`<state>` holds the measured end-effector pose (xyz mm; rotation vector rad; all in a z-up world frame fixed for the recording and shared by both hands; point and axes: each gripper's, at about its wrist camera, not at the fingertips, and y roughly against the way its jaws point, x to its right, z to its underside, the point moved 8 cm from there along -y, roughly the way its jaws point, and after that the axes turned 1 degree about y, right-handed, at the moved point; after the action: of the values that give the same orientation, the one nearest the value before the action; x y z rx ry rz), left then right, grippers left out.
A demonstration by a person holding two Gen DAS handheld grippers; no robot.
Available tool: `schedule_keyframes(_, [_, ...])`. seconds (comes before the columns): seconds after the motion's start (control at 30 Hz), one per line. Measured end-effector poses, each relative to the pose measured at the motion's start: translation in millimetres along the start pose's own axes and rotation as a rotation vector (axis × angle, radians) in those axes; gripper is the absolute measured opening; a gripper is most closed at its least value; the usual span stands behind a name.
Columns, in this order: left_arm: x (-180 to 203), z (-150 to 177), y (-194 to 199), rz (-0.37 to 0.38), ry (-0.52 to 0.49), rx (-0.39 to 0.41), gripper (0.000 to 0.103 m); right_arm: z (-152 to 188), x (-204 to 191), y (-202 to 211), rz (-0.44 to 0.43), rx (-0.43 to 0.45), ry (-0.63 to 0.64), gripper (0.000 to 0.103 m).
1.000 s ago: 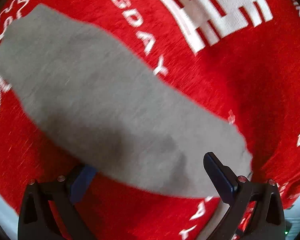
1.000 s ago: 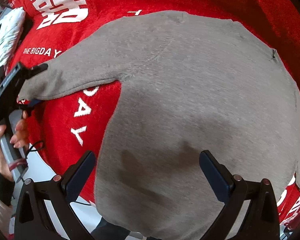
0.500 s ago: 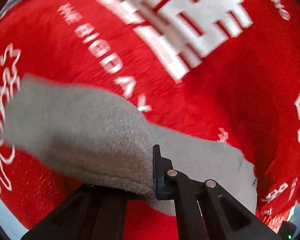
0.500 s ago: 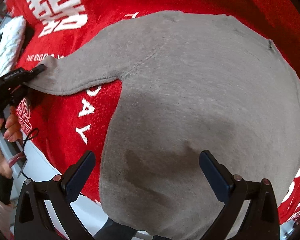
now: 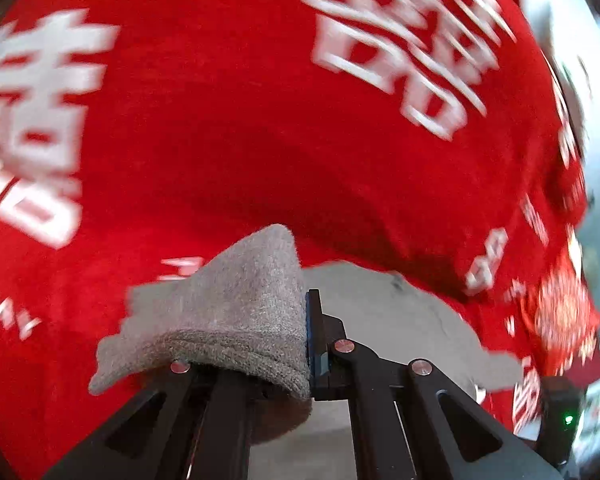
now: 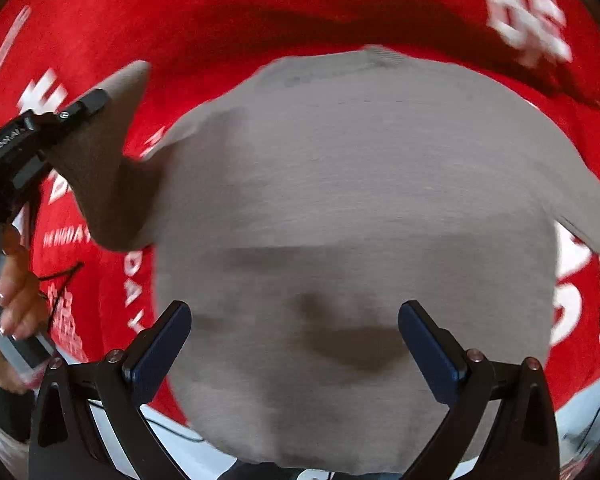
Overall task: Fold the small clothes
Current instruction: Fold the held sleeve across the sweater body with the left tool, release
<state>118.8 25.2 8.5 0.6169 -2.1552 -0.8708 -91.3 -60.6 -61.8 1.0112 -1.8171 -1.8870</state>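
Observation:
A small grey sweater (image 6: 340,200) lies flat on a red cloth (image 6: 260,12) with white lettering. My left gripper (image 5: 306,344) is shut on the end of the sweater's left sleeve (image 5: 236,312) and holds it lifted off the cloth; the same gripper (image 6: 80,108) shows at the left of the right wrist view with the sleeve (image 6: 108,168) hanging from it. My right gripper (image 6: 294,336) is open and empty, hovering over the sweater's lower body. The other sleeve (image 6: 596,216) runs off to the right.
The red cloth (image 5: 260,120) covers the table; its pale edge (image 6: 580,412) shows at the bottom right. A hand (image 6: 16,292) holds the left gripper's handle at the far left. A dark device with a green light (image 5: 566,416) sits at the right.
My left gripper closed on the sleeve end, lifted it and swung it inward toward the sweater's body. My right gripper stayed open and shifted over the sweater's lower middle.

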Motion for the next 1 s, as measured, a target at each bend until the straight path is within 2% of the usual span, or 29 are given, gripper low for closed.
schedule_keyframes(0.1, [57, 11, -43, 0.034, -0.071, -0.078, 0.006, -3, 41, 2, 0.022, 0.001, -0.085, 0.103])
schedule_keyframes(0.17, [90, 29, -78, -0.001, -0.138, -0.146, 0.006, -3, 64, 2, 0.034, 0.003, -0.123, 0.103])
schedule_keyframes(0.27, [109, 62, -128, -0.089, -0.218, -0.261, 0.006, -2, 90, -3, 0.062, -0.007, -0.152, 0.103])
schedule_keyframes(0.37, [111, 94, -160, -0.156, -0.273, -0.358, 0.006, 0, 108, -8, 0.072, -0.024, -0.173, 0.103])
schedule_keyframes(0.4, [110, 103, -166, -0.18, -0.296, -0.377, 0.006, 0, 112, -10, 0.076, -0.027, -0.178, 0.103])
schedule_keyframes(0.43, [112, 104, -162, -0.191, -0.326, -0.338, 0.007, -1, 114, -10, 0.077, -0.027, -0.18, 0.103])
schedule_keyframes(0.5, [119, 104, -155, -0.18, -0.351, -0.323, 0.042, -5, 113, -10, 0.085, -0.027, -0.181, 0.103])
schedule_keyframes(0.53, [120, 105, -152, -0.179, -0.353, -0.335, 0.092, -6, 113, -10, 0.089, -0.023, -0.177, 0.103])
schedule_keyframes(0.57, [120, 102, -143, -0.219, -0.363, -0.326, 0.102, -10, 115, -7, 0.09, -0.014, -0.17, 0.103])
schedule_keyframes(0.6, [122, 99, -133, -0.228, -0.377, -0.302, 0.102, -15, 115, -4, 0.091, 0.0, -0.155, 0.103])
schedule_keyframes(0.7, [118, 85, -94, -0.22, -0.379, -0.245, 0.102, -37, 90, 4, 0.104, 0.055, -0.036, 0.103])
schedule_keyframes(0.77, [101, 74, -68, -0.249, -0.353, -0.203, 0.102, -51, 62, 5, 0.117, 0.088, 0.093, 0.103])
schedule_keyframes(0.9, [37, 57, -23, -0.399, -0.251, -0.166, 0.102, -66, -9, -17, 0.21, 0.113, 0.411, 0.103])
schedule_keyframes(1.0, [-19, 60, -11, -0.498, -0.164, -0.219, 0.102, -69, -47, -43, 0.318, 0.129, 0.63, 0.103])
